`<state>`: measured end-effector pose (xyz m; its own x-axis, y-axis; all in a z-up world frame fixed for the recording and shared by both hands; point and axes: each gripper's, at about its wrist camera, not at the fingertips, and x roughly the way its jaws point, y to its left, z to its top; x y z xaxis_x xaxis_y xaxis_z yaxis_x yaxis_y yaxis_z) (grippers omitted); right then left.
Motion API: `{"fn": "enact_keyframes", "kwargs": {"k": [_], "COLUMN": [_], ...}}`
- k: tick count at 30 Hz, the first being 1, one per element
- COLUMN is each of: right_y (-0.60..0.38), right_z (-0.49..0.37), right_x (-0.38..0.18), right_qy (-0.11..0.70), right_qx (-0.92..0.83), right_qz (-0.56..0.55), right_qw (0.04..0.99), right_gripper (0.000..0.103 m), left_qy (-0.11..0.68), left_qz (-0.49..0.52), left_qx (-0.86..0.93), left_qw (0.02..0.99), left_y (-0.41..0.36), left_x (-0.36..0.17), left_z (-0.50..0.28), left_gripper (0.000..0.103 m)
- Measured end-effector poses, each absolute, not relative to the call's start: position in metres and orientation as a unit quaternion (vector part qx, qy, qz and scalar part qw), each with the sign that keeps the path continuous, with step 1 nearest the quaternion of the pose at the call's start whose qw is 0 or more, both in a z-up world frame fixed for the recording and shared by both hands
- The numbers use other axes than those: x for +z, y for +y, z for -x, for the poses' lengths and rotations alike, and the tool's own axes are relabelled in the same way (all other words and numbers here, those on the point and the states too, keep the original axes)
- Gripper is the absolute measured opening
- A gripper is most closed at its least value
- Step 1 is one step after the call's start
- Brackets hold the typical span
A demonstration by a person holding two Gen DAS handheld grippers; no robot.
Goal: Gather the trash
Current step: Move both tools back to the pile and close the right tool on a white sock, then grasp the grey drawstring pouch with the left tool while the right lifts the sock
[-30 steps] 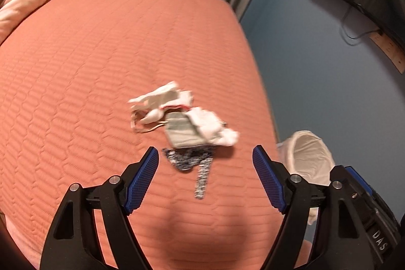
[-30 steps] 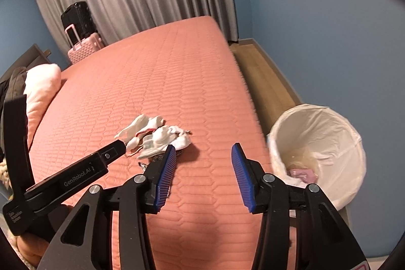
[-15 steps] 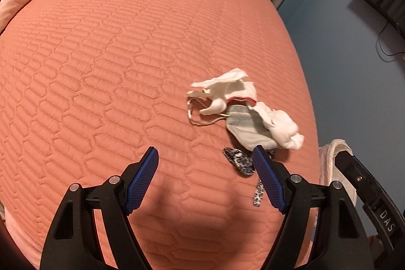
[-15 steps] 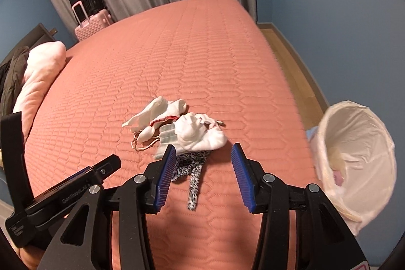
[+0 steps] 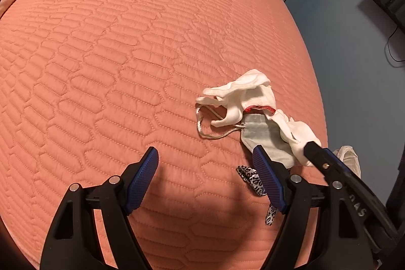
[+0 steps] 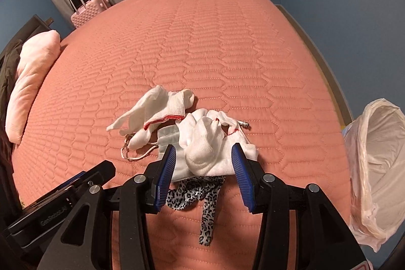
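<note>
Bedroom w/ blue walls and grey curtains; the salmon quilted bed (image 6: 227, 47) fills both views, a pink pillow (image 6: 30, 77) at its left edge and a bin lined w/ a white bag (image 6: 374, 163) on the floor just beside its right edge.

The trash is one small heap near the bed's front right corner: a white glove w/ red hem (image 6: 162, 108) at the back, a grey face mask (image 5: 265, 136) w/ its cord loop trailing to the left, a second white glove (image 6: 210, 151) bunched on top of it, and a leopard-print strip (image 6: 202, 196) closest to you.

Your right claw (image 6: 203, 173) is released, jaws wide, and the bunched glove lies directly between the two blue pads, so it is already lined up. I cannot tell if the pads touch the cloth. Your left claw (image 5: 205, 181) is also released, holding nothing, and hangs over bare quilt; the heap lies to its right, w/ the mask partly behind its right pad.

So the right arm is clearly the nearer one. The heap's long axis runs approx. from back-left to front-right, across the right claw's opening. My judgement: close the right claw here, then swing right to the bin. The risk is that the mask comes along and drops.
</note>
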<state>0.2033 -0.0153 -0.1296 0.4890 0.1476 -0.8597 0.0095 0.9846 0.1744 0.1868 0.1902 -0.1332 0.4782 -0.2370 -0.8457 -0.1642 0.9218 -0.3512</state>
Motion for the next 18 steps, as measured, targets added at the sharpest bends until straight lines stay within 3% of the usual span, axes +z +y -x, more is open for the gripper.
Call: {"fn": "enact_keyframes", "kwargs": {"k": [4,12,18], "right_y": [-0.019,-0.053,-0.08], "right_z": [-0.207,-0.193,-0.177], "right_x": [-0.142,-0.143,-0.134], "right_qy": [0.516,0.51,0.503], "right_qx": [0.04,0.012,-0.009], "right_qz": [-0.084,-0.117,-0.142], "right_qw": [0.851,0.852,0.852], "right_gripper": [0.016,0.011,0.011], "left_qy": [0.515,0.527,0.543], "left_qz": [0.197,0.21,0.21], "left_qx": [-0.037,-0.075,-0.1], "left_qw": [0.834,0.821,0.807], "left_y": [0.182,0.15,0.123], "left_x": [-0.137,-0.143,-0.155], "left_z": [-0.198,-0.212,-0.217], "left_gripper": [0.073,0.072,0.058]}}
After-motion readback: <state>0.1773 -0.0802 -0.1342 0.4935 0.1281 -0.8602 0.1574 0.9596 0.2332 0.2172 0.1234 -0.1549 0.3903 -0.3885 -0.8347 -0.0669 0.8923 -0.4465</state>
